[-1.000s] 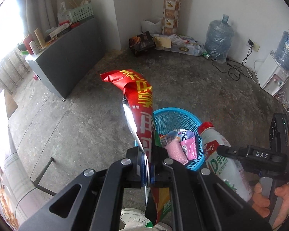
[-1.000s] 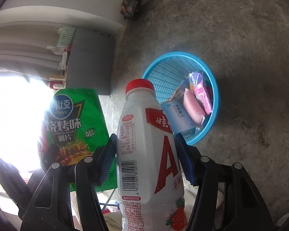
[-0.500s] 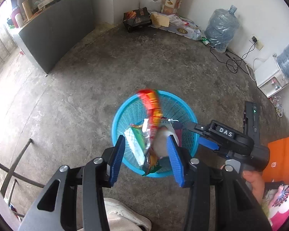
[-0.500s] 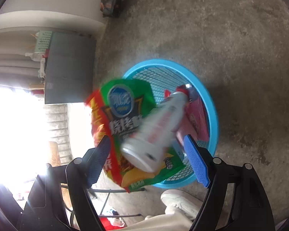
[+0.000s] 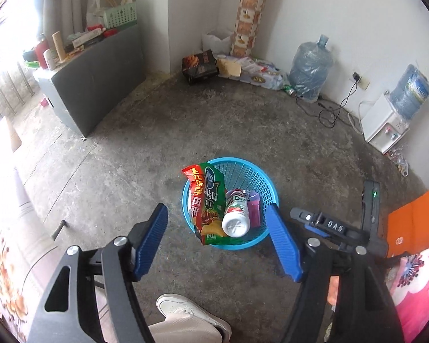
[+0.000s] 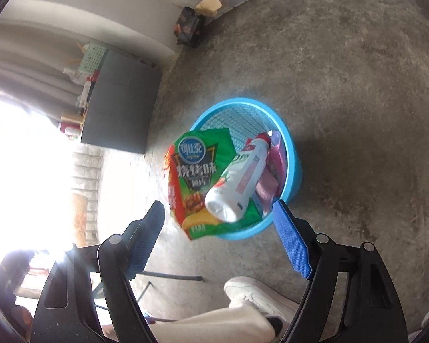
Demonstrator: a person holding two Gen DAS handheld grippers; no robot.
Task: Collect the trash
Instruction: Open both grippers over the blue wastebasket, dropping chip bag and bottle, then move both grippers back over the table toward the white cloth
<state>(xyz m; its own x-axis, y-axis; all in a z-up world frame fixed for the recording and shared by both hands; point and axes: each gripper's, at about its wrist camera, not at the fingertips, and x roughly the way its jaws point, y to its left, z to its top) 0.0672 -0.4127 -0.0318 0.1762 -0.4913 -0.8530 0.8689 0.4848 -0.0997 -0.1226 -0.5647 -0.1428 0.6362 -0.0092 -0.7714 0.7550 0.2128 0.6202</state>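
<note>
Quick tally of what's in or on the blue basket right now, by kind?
Snack bags: 1, the green and red chip bag, hanging over the rim of the basket
Bottles: 1, the white drink bottle, base up
Pink packets: at least 1, partly hidden by the bottle
Total: 3 visible; anything beneath them is hidden.

Grey cabinet at my left with a green crate on top, water jug by the wall, white dispenser (cables beside it), orange folder, my white shoe.
</note>
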